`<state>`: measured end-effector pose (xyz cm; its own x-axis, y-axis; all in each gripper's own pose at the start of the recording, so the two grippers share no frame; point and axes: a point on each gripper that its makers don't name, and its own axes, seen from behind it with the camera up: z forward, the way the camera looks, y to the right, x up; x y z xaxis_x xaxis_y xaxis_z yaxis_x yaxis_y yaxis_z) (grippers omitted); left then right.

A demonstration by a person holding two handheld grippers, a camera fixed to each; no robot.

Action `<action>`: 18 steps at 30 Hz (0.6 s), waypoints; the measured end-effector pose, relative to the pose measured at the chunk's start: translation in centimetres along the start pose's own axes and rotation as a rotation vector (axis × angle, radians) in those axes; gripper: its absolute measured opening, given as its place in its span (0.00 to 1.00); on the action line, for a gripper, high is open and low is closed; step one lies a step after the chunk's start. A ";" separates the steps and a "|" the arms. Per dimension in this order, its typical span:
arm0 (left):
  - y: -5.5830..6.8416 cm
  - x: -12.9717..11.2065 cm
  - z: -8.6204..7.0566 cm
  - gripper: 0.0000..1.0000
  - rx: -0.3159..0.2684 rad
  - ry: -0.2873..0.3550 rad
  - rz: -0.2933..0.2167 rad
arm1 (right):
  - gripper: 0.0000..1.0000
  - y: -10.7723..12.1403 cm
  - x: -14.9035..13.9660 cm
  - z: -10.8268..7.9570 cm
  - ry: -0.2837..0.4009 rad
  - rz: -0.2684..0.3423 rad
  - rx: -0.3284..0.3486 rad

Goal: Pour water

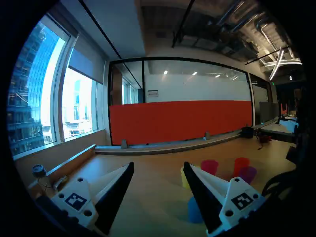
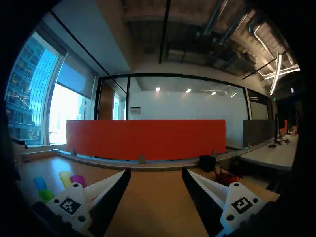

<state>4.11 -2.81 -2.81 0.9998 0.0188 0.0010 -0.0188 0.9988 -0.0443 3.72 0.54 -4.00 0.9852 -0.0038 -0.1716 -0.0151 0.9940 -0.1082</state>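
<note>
Wood surface [image 1: 154,185] | your left gripper [image 1: 158,166] spread wide, holding nothing | coloured cups [image 1: 209,166] stand near its right finger | your right gripper [image 2: 156,172] wide, holding nothing, cups near left

In the left gripper view, we see only the left edge of a yellow plastic cup [image 1: 183,179] and part of a blue plastic cup [image 1: 192,211]. Both stand on the light wooden worktop [image 1: 158,197] behind one of the jaws of the left gripper [image 1: 158,164]. In the right gripper view, the jaws of the right gripper [image 2: 156,170] hide the foot of a magenta plastic cup [image 2: 78,180], and we cannot tell what the small red object [image 2: 226,178] beside the black box [image 2: 207,162] is.
</note>
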 end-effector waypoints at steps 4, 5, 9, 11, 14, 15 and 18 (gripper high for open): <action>0.1 0.1 0.2 0.92 -0.001 0.010 -0.020 | 1.00 0.2 0.2 -0.3 0.007 0.007 -0.008; 0.1 0.1 0.2 0.92 0.000 0.012 -0.025 | 0.99 0.2 0.3 -0.3 0.009 0.011 -0.010; -0.1 -0.1 0.5 0.93 0.012 0.021 -0.025 | 0.99 0.2 0.1 -0.5 0.012 0.017 -0.013; -0.1 -0.3 0.5 0.93 0.019 0.023 -0.022 | 1.00 0.3 0.0 -0.6 0.011 0.016 -0.018; -0.1 -0.8 0.7 0.93 0.023 0.023 -0.023 | 1.00 0.2 -0.1 -0.6 0.010 0.016 -0.018; -0.1 -0.9 0.7 0.93 0.023 0.023 -0.024 | 1.00 0.1 -0.1 -0.6 0.011 0.016 -0.017; -0.2 -1.2 0.8 0.93 0.026 0.023 -0.024 | 0.99 0.1 0.2 -0.6 0.017 0.021 -0.019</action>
<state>2.86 -3.01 -1.97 0.9998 -0.0060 -0.0212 0.0056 0.9998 -0.0185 3.76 0.54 -4.65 0.9816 0.0151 -0.1906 -0.0391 0.9917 -0.1226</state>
